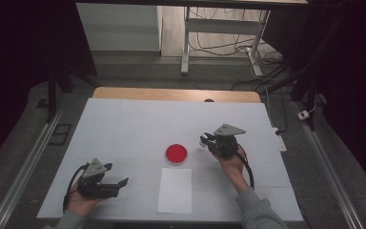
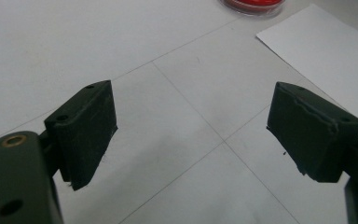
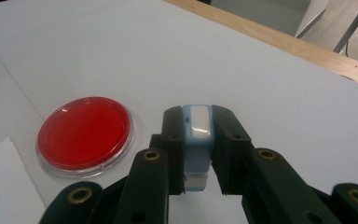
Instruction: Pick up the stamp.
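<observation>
The right gripper (image 3: 198, 154) is clamped on a small pale blue and white device (image 3: 197, 140), which stands pinched upright between the two black jaws with its white face turned up toward the camera riding on that gripper. In the high view the right gripper (image 1: 206, 141) sits just to the right of the red dish (image 1: 177, 154), close to it but not touching, with the person's right hand (image 1: 232, 164) wrapped around its body and a grey sleeve (image 1: 259, 212) trailing back to the near edge. I cannot tell whether the device rests on the counter or hangs a little above it. The red dish (image 3: 85, 133) is a round, shallow, clear-rimmed one with a red fill, lying flat on the white-covered counter (image 1: 138, 124). Directly on the near side of the dish lies a white sheet of paper (image 1: 175, 190), just apart from it. Farther out, to the left of the dish and well apart from it, the left gripper (image 1: 122, 182) is held low over the counter in the person's left hand (image 1: 82, 200), pointing toward the paper; its jaws stand wide with nothing between them, the bare counter (image 2: 186, 140) showing in the gap. From the left gripper view, a corner of the paper (image 2: 326, 51) and the rim of the dish (image 2: 254, 5) lie beyond its jaws.
</observation>
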`<action>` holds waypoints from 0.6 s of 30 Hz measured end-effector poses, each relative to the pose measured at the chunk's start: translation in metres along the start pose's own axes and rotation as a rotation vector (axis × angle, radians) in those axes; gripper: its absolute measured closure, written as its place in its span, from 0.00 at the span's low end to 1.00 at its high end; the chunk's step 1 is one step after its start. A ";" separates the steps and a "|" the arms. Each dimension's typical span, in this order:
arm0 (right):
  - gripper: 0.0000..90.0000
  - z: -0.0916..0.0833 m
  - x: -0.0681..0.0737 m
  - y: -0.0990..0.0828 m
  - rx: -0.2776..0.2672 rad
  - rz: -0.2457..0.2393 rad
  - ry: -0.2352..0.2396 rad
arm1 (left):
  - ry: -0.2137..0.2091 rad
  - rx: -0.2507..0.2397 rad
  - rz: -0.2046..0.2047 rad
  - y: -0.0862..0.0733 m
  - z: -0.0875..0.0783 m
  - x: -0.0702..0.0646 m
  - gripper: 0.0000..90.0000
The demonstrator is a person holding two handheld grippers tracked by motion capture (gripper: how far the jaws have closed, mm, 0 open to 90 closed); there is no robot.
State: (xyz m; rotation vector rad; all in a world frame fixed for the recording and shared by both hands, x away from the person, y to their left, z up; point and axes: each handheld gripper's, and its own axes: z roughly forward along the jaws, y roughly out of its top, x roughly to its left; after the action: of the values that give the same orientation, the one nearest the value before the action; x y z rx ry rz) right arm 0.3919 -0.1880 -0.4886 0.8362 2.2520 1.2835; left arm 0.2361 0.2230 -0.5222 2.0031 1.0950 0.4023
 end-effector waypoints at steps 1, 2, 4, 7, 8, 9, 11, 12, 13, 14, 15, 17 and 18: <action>0.83 0.000 0.000 0.000 0.000 0.000 0.000 | 0.002 0.000 0.000 0.000 0.000 0.000 0.18; 0.84 -0.001 0.000 0.000 0.000 -0.001 -0.004 | 0.002 0.001 0.000 0.000 0.000 0.000 0.18; 0.83 -0.003 0.000 0.001 -0.005 -0.003 -0.008 | 0.003 0.001 -0.001 0.000 0.000 0.000 0.18; 0.84 -0.005 0.001 0.003 -0.018 -0.003 -0.010 | 0.002 0.002 -0.001 0.000 0.000 0.000 0.18; 0.84 -0.006 0.002 0.003 -0.021 -0.001 -0.008 | 0.002 0.002 -0.001 0.000 0.000 0.000 0.18; 0.84 -0.007 0.002 0.004 -0.025 0.001 -0.005 | 0.002 0.002 -0.001 0.000 0.000 0.000 0.18; 0.84 -0.009 0.002 0.004 -0.031 0.003 -0.003 | 0.003 0.002 -0.002 0.000 0.000 0.001 0.18; 0.84 -0.010 0.003 0.005 -0.037 0.005 0.001 | 0.003 0.002 -0.003 0.000 0.000 0.001 0.18; 0.84 -0.011 0.003 0.005 -0.040 0.005 0.003 | 0.004 0.001 -0.003 0.000 0.000 0.001 0.18; 0.84 -0.013 0.003 0.006 -0.039 0.004 0.003 | 0.004 0.001 -0.004 -0.001 0.000 0.001 0.18; 0.84 -0.014 0.003 0.006 -0.042 0.005 0.003 | 0.005 0.001 -0.004 -0.001 0.000 0.001 0.18; 0.84 -0.017 0.004 0.007 -0.052 0.013 0.008 | 0.006 0.001 -0.004 0.000 0.000 0.001 0.18; 0.84 -0.019 0.004 0.007 -0.053 0.014 0.007 | 0.006 0.000 -0.004 0.000 0.000 0.001 0.18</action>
State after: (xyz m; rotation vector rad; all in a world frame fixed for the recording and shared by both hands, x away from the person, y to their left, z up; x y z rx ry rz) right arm 0.3795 -0.1944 -0.4735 0.8312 2.2116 1.3483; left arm 0.2364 0.2233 -0.5228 2.0007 1.1028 0.4064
